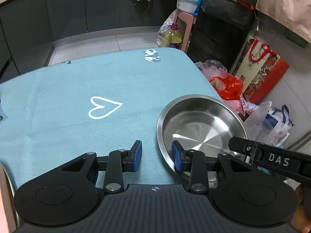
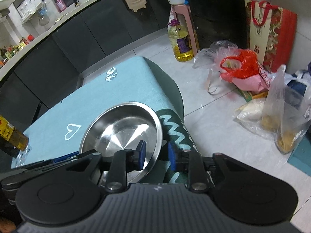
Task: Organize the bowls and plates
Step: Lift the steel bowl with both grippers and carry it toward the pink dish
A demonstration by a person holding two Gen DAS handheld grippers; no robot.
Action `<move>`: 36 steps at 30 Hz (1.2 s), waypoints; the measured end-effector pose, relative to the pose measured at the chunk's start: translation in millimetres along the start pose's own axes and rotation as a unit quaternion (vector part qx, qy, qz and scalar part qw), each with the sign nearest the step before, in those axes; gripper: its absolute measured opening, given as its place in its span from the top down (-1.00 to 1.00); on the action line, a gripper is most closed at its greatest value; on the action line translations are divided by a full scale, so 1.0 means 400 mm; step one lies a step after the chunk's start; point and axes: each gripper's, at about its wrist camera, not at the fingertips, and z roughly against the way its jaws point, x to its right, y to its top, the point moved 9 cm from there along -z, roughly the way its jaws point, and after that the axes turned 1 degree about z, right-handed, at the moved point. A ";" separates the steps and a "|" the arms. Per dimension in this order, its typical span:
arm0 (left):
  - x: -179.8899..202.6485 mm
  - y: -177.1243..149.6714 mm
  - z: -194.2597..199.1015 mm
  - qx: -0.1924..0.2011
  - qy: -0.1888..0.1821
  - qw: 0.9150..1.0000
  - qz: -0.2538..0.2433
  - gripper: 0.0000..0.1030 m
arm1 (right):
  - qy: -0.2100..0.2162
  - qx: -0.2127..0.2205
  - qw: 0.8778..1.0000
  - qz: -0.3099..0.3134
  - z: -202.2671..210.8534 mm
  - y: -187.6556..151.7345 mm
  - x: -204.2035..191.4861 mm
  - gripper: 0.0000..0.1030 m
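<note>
A shallow stainless steel plate (image 1: 202, 128) (image 2: 120, 128) lies on the light blue tablecloth (image 1: 77, 89), near the table's right edge. My left gripper (image 1: 157, 156) straddles the plate's near left rim. One blue pad is inside the plate and the other is over the cloth, with a wide gap between them, so it is open. My right gripper (image 2: 156, 155) straddles the near right rim, one pad inside and one outside. A small gap shows on each side of the rim, so it is open too. One of its black fingers (image 1: 252, 151) reaches in from the right in the left wrist view.
A brown bottle (image 2: 11, 134) stands on the table's left side. On the floor to the right are plastic bags (image 2: 239, 66), a red gift bag (image 2: 272, 33) and an oil bottle (image 2: 179, 38). Dark cabinets (image 1: 68, 9) stand beyond the table.
</note>
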 end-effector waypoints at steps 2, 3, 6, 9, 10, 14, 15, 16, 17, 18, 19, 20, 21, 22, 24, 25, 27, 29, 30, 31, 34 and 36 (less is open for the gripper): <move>0.009 -0.004 0.001 -0.004 -0.011 1.000 -0.008 0.64 | 0.001 0.000 1.000 0.007 0.000 -0.002 -0.003 0.85; 0.014 -0.006 0.003 -0.009 -0.017 1.000 -0.010 0.68 | 0.007 -0.003 1.000 0.008 0.000 -0.005 -0.007 0.87; 0.014 -0.012 0.008 -0.011 -0.010 1.000 -0.013 0.68 | 0.007 -0.003 1.000 0.014 0.006 -0.010 -0.014 0.87; 0.005 -0.019 0.016 -0.008 -0.006 1.000 -0.013 0.68 | 0.014 -0.008 1.000 0.007 0.006 -0.015 -0.017 0.87; 0.002 -0.021 0.019 -0.007 -0.006 1.000 -0.012 0.68 | 0.015 -0.009 1.000 0.007 0.006 -0.016 -0.019 0.87; -0.002 -0.021 0.039 -0.002 0.000 1.000 -0.017 0.68 | 0.014 -0.007 1.000 0.013 0.010 -0.017 -0.029 0.87; -0.004 -0.019 0.045 0.001 0.002 1.000 -0.016 0.67 | 0.014 -0.007 1.000 0.015 0.014 -0.017 -0.032 0.87; -0.007 -0.019 0.053 0.003 0.002 1.000 -0.015 0.67 | 0.015 -0.006 1.000 0.016 0.018 -0.019 -0.036 0.87; -0.010 -0.018 0.063 0.006 0.002 1.000 -0.013 0.67 | 0.015 -0.005 1.000 0.018 0.020 -0.021 -0.040 0.87; -0.015 -0.018 0.072 0.010 0.002 1.000 -0.012 0.67 | 0.017 -0.002 1.000 0.021 0.027 -0.021 -0.045 0.87; -0.019 -0.018 0.082 0.014 0.002 1.000 -0.012 0.67 | 0.018 0.000 1.000 0.024 0.033 -0.022 -0.050 0.87; -0.027 -0.021 0.091 0.018 0.003 1.000 -0.012 0.67 | 0.019 0.002 0.999 0.027 0.037 -0.025 -0.057 0.86; -0.030 -0.021 0.099 0.021 0.004 1.000 -0.012 0.67 | 0.021 0.004 0.999 0.029 0.042 -0.026 -0.063 0.86; -0.036 -0.023 0.110 0.024 0.005 1.000 -0.010 0.67 | 0.022 0.005 0.999 0.032 0.047 -0.029 -0.072 0.86; -0.048 -0.028 0.128 0.029 0.006 1.000 -0.007 0.67 | 0.027 0.008 0.999 0.037 0.058 -0.033 -0.086 0.86; -0.052 -0.032 0.137 0.032 0.006 0.999 -0.006 0.67 | 0.030 0.008 0.999 0.039 0.062 -0.034 -0.094 0.86; -0.065 -0.037 0.155 0.037 0.007 0.999 -0.002 0.66 | 0.035 0.008 0.998 0.044 0.070 -0.039 -0.110 0.86; -0.084 -0.043 0.174 0.040 0.008 0.999 0.005 0.66 | 0.040 0.008 0.998 0.050 0.078 -0.047 -0.132 0.86; -0.093 -0.045 0.182 0.042 0.008 0.999 0.009 0.66 | 0.043 0.007 0.998 0.054 0.081 -0.050 -0.144 0.85; -0.104 -0.048 0.192 0.044 0.008 0.999 0.014 0.66 | 0.045 0.006 0.997 0.059 0.084 -0.053 -0.155 0.85; -0.138 -0.058 0.220 0.049 0.010 0.998 0.029 0.66 | 0.052 0.006 0.996 0.073 0.096 -0.064 -0.193 0.85; -0.163 -0.067 0.242 0.054 0.012 0.998 0.039 0.66 | 0.057 0.007 0.995 0.085 0.103 -0.069 -0.222 0.84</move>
